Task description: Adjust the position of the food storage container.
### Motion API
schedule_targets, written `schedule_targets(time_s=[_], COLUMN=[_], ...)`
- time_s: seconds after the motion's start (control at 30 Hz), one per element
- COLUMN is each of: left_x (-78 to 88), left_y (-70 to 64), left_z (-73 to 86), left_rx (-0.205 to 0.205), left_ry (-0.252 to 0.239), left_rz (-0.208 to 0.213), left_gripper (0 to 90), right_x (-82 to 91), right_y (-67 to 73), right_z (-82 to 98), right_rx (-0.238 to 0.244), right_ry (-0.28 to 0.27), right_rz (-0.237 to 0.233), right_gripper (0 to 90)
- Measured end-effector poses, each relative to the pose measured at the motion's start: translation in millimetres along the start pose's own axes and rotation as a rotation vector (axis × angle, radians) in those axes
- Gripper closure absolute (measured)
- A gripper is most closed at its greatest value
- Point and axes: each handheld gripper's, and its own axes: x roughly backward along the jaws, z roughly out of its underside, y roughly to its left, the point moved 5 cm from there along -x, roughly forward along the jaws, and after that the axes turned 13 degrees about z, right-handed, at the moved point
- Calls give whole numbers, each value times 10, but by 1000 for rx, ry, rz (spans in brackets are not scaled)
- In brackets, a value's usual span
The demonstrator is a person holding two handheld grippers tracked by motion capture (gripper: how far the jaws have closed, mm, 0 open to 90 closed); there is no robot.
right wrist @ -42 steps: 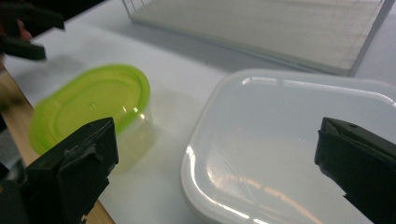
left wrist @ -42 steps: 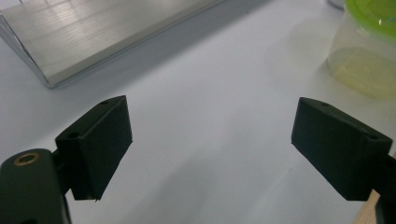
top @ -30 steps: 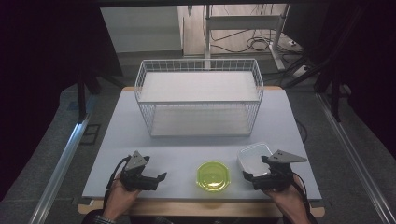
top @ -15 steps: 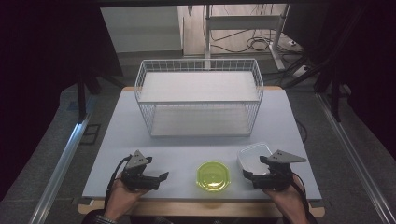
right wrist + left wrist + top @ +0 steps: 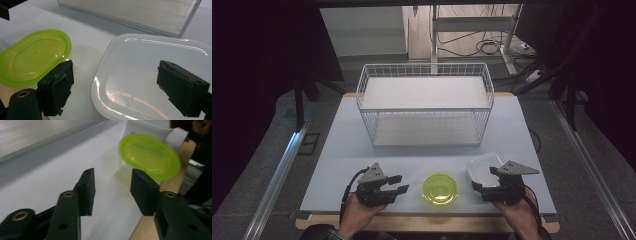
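green lid (image 5: 150, 160) blurred, white container (image 5: 150, 128) cropped

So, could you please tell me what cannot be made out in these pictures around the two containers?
- Green-lidded container: blurred in the left gripper view; its contents are hidden by the lid in the high view.
- White container: cut off by the bottom and right edges in the right gripper view; the right gripper covers its near side in the high view.
- Wire basket: the lower shelf is too small to check.
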Motion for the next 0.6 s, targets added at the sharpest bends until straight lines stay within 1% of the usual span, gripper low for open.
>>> schedule_targets(time_s=[0.07,0.13,0.17,0.2,0.27,0.3,0.37,0.4,0.53,0.57,0.6], left_x=[-97,-205,-205,-317,-434,-434,-559,-654,-835,-870,-870], left_y=[-78,-177,-177,-274,-370,-370,-472,-539,-647,-665,-665], left_z=[-68,-140,-140,-196,-227,-227,-230,-221,-209,-209,-209], left_rx=[-10,-28,-28,-51,-56,-56,-65,-65,-67,-65,-65], left_ry=[2,3,3,16,24,24,40,51,74,78,78], left_rz=[32,69,69,90,128,128,156,178,206,210,210], left_gripper=[643,761,821,882,899,899,899,900,900,899,899], right_x=[10,22,22,35,40,40,43,45,46,45,44], right_y=[1,6,6,12,14,14,9,3,-1,1,4], right_z=[-8,-18,-18,-28,-31,-31,-28,-26,-23,-23,-22], right_rx=[1,3,3,9,13,13,17,15,19,21,23], right_ry=[-3,-7,-7,-13,-14,-14,-12,-11,-9,-9,-8], right_rz=[4,6,6,11,13,13,17,19,23,23,23], right_gripper=[147,150,150,153,154,154,156,156,156,156,156])
